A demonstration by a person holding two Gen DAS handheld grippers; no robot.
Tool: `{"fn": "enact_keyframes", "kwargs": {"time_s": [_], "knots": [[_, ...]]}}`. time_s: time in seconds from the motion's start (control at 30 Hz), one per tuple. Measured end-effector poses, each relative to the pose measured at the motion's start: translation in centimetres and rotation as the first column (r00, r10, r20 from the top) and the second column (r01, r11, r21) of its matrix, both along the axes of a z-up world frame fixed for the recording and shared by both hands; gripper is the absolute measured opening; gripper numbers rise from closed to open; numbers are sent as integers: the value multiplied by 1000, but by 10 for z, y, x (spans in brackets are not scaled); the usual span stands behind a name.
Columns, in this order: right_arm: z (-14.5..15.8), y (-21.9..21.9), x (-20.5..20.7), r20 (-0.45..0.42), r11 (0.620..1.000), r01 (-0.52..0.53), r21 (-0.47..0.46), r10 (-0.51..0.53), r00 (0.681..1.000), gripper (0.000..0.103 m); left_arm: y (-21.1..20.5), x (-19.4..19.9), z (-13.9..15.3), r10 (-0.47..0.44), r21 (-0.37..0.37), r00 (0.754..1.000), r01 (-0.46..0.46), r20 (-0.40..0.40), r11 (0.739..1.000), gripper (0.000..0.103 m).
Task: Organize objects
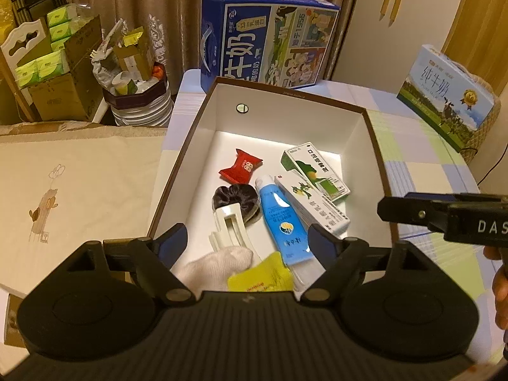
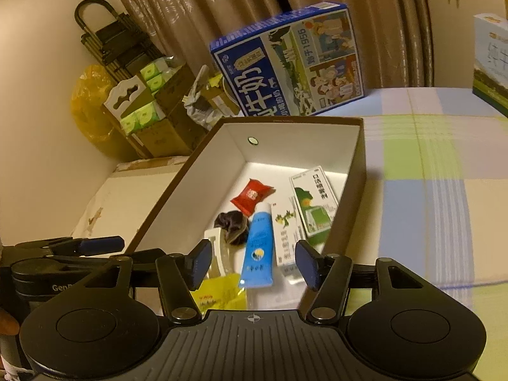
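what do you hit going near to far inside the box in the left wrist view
yellow packet → blue tube → dark scrunchie → red candy wrapper → round metal stud on the far wall of the box

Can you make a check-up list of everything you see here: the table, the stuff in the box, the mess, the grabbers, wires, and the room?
Surface: table under a checked cloth.
Job's things: open box holding a red sachet, dark scrunchie, white clip, blue tube, two medicine cartons, white sock, yellow packet.
Clutter: blue milk carton and pale milk carton on the table.
Grippers: left gripper and right gripper above the box, jaws open, empty.
Cables: thin dark cable at the table's right edge.
Surroundings: curtains, tissue boxes, full bin.
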State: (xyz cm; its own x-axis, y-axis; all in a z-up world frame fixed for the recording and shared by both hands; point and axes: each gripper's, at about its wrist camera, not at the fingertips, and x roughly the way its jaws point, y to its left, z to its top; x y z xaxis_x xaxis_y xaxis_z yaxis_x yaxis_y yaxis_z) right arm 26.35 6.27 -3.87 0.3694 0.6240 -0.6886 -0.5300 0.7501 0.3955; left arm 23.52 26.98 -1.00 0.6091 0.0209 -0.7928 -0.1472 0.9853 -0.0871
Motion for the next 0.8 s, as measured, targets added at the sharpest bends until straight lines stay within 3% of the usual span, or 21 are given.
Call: {"fn": "enact_keyframes", "kwargs": {"time_s": [0.47,0.8], "knots": [[19,-24,-60,23,998,66,-15,-66,998,62,-18,-49,16,-17,-16,999,18,41,1000,85],[17,-41,-105,20,994,108,-35,-108,994,62,-32,-89,11,-40,-8,999,41,36,999,88]]}}
